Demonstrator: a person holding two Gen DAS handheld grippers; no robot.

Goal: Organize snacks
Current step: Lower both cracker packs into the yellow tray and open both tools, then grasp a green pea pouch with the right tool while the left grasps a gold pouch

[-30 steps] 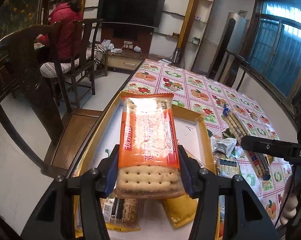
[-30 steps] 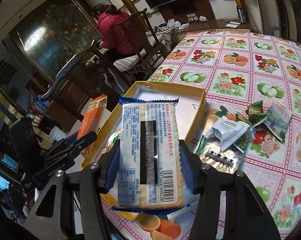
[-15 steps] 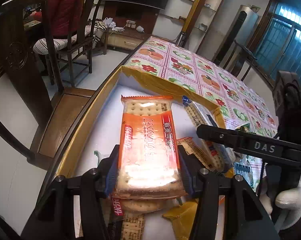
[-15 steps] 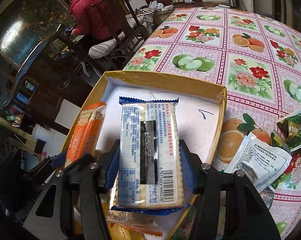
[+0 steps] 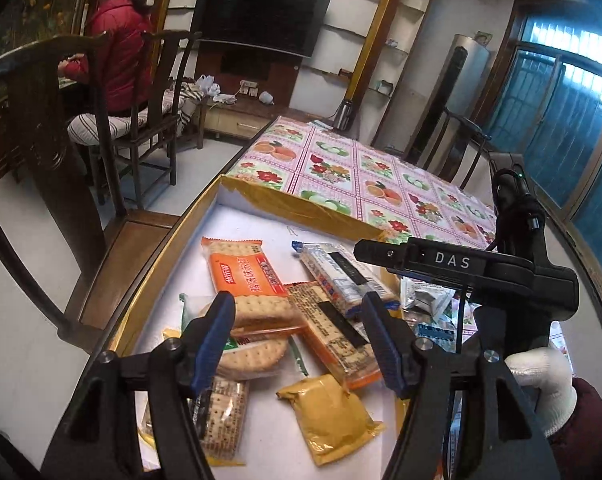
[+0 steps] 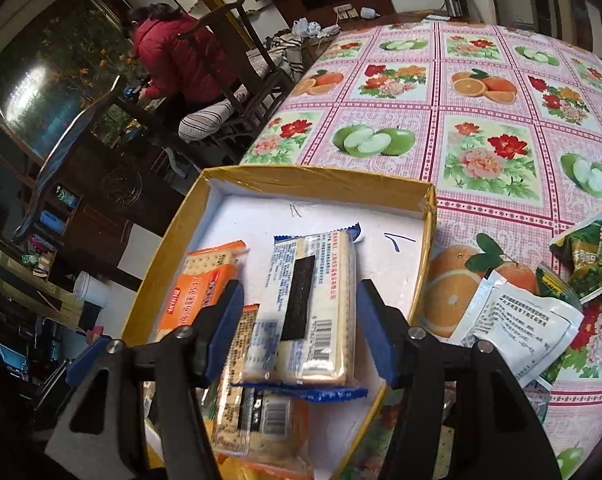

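A yellow-rimmed box (image 5: pixel 301 204) with a white floor sits at the table's edge and holds several snack packs. An orange cracker pack (image 5: pixel 245 276) lies flat in it. My left gripper (image 5: pixel 299 320) hovers just behind that pack, its jaws opening and touching nothing. A blue-edged cracker pack (image 6: pixel 309 304) rests tilted on the other packs in the box (image 6: pixel 313 178). It lies between the jaws of my right gripper (image 6: pixel 301 316), which are opening, with a gap showing at the left pad. The right gripper (image 5: pixel 461 264) also shows in the left wrist view, in a gloved hand (image 5: pixel 541 384).
A yellow pouch (image 5: pixel 329 420), a round-cracker pack (image 5: pixel 253 354) and a brown pack (image 5: pixel 333 336) crowd the box's near end. Loose white sachets (image 6: pixel 517 320) and green packets (image 6: pixel 589 264) lie on the fruit-print tablecloth to the right. A wooden chair (image 5: pixel 53 152) stands left; a person in red (image 5: pixel 121 52) sits beyond.
Both grippers have let go. The orange pack now lies in the box ahead of the left jaws, which drew back. The right jaws spread and the blue pack tipped onto the pile.
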